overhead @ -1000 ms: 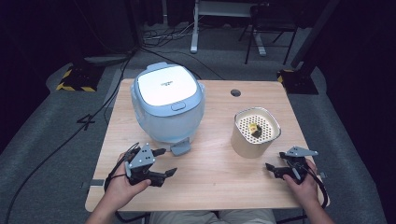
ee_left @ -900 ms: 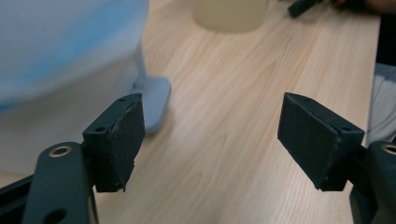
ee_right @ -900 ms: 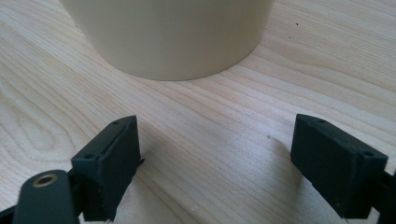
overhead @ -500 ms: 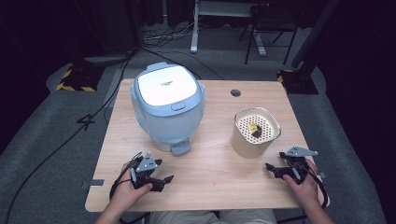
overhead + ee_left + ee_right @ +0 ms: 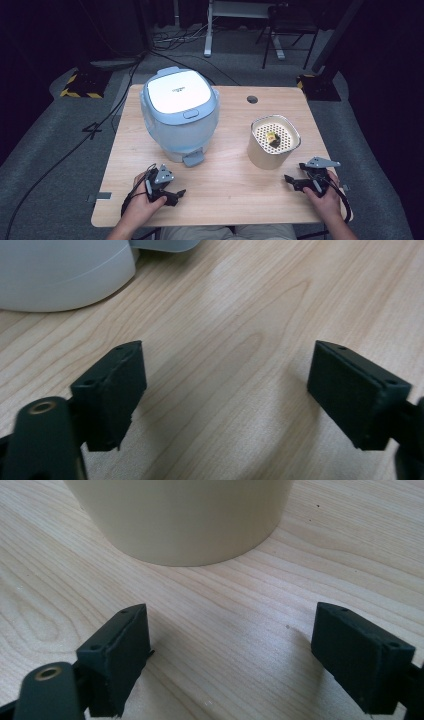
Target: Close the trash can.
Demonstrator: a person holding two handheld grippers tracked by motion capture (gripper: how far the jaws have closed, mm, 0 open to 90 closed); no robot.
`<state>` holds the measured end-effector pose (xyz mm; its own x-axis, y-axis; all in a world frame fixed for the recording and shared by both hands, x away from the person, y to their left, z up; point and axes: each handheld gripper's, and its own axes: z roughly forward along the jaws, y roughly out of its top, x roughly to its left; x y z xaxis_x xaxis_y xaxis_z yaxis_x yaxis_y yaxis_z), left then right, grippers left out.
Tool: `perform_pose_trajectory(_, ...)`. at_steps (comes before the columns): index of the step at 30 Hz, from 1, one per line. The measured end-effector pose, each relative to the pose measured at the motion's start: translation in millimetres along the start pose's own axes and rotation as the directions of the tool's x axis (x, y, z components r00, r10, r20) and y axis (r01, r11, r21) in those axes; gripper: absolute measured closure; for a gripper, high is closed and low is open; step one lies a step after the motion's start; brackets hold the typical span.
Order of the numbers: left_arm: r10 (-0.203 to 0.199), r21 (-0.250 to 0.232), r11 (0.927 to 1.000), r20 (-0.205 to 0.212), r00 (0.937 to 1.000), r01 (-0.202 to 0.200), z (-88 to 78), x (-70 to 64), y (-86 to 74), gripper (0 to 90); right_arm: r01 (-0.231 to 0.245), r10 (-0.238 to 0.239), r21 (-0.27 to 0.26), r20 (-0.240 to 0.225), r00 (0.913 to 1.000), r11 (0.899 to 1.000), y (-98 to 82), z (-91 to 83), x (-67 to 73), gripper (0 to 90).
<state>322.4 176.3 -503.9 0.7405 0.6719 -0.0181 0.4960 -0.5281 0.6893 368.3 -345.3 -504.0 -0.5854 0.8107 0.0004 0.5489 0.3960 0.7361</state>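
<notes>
High view: we rest the left gripper [image 5: 172, 192] and right gripper [image 5: 299, 181] on the table [image 5: 230, 150], before the rice cooker [image 5: 180, 117] and cream pot [image 5: 274, 142]. Left gripper view: jaws just widened, empty. Right gripper view: jaws spread, pot just ahead. Nothing is started, we judge; next comes a reach.

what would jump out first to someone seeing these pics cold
The big pale blue rice cooker with its white lid shut dominates the left middle of the wooden table. To its right stands a cream cylindrical pot with a perforated insert holding a small yellowish item. Near the front edge, the left gripper and right gripper rest low with jaws open, nothing between them.
</notes>
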Motion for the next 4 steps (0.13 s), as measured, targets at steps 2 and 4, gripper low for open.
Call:
perform_pose_trajectory(2,-0.006,0.003,1.0000,0.003,1.0000,0.006,0.0,0.9,0.1,14.4,0.000,0.000,0.000,0.000,1.0000,1.000,0.1,0.0,0.0,16.2)
perform_pose_trajectory(4,-0.005,0.002,1.0000,0.004,1.0000,0.005,0.5,3.8,0.7,14.3,0.002,-0.002,0.003,-0.001,1.0000,1.000,0.3,-0.1,-0.1,16.0)
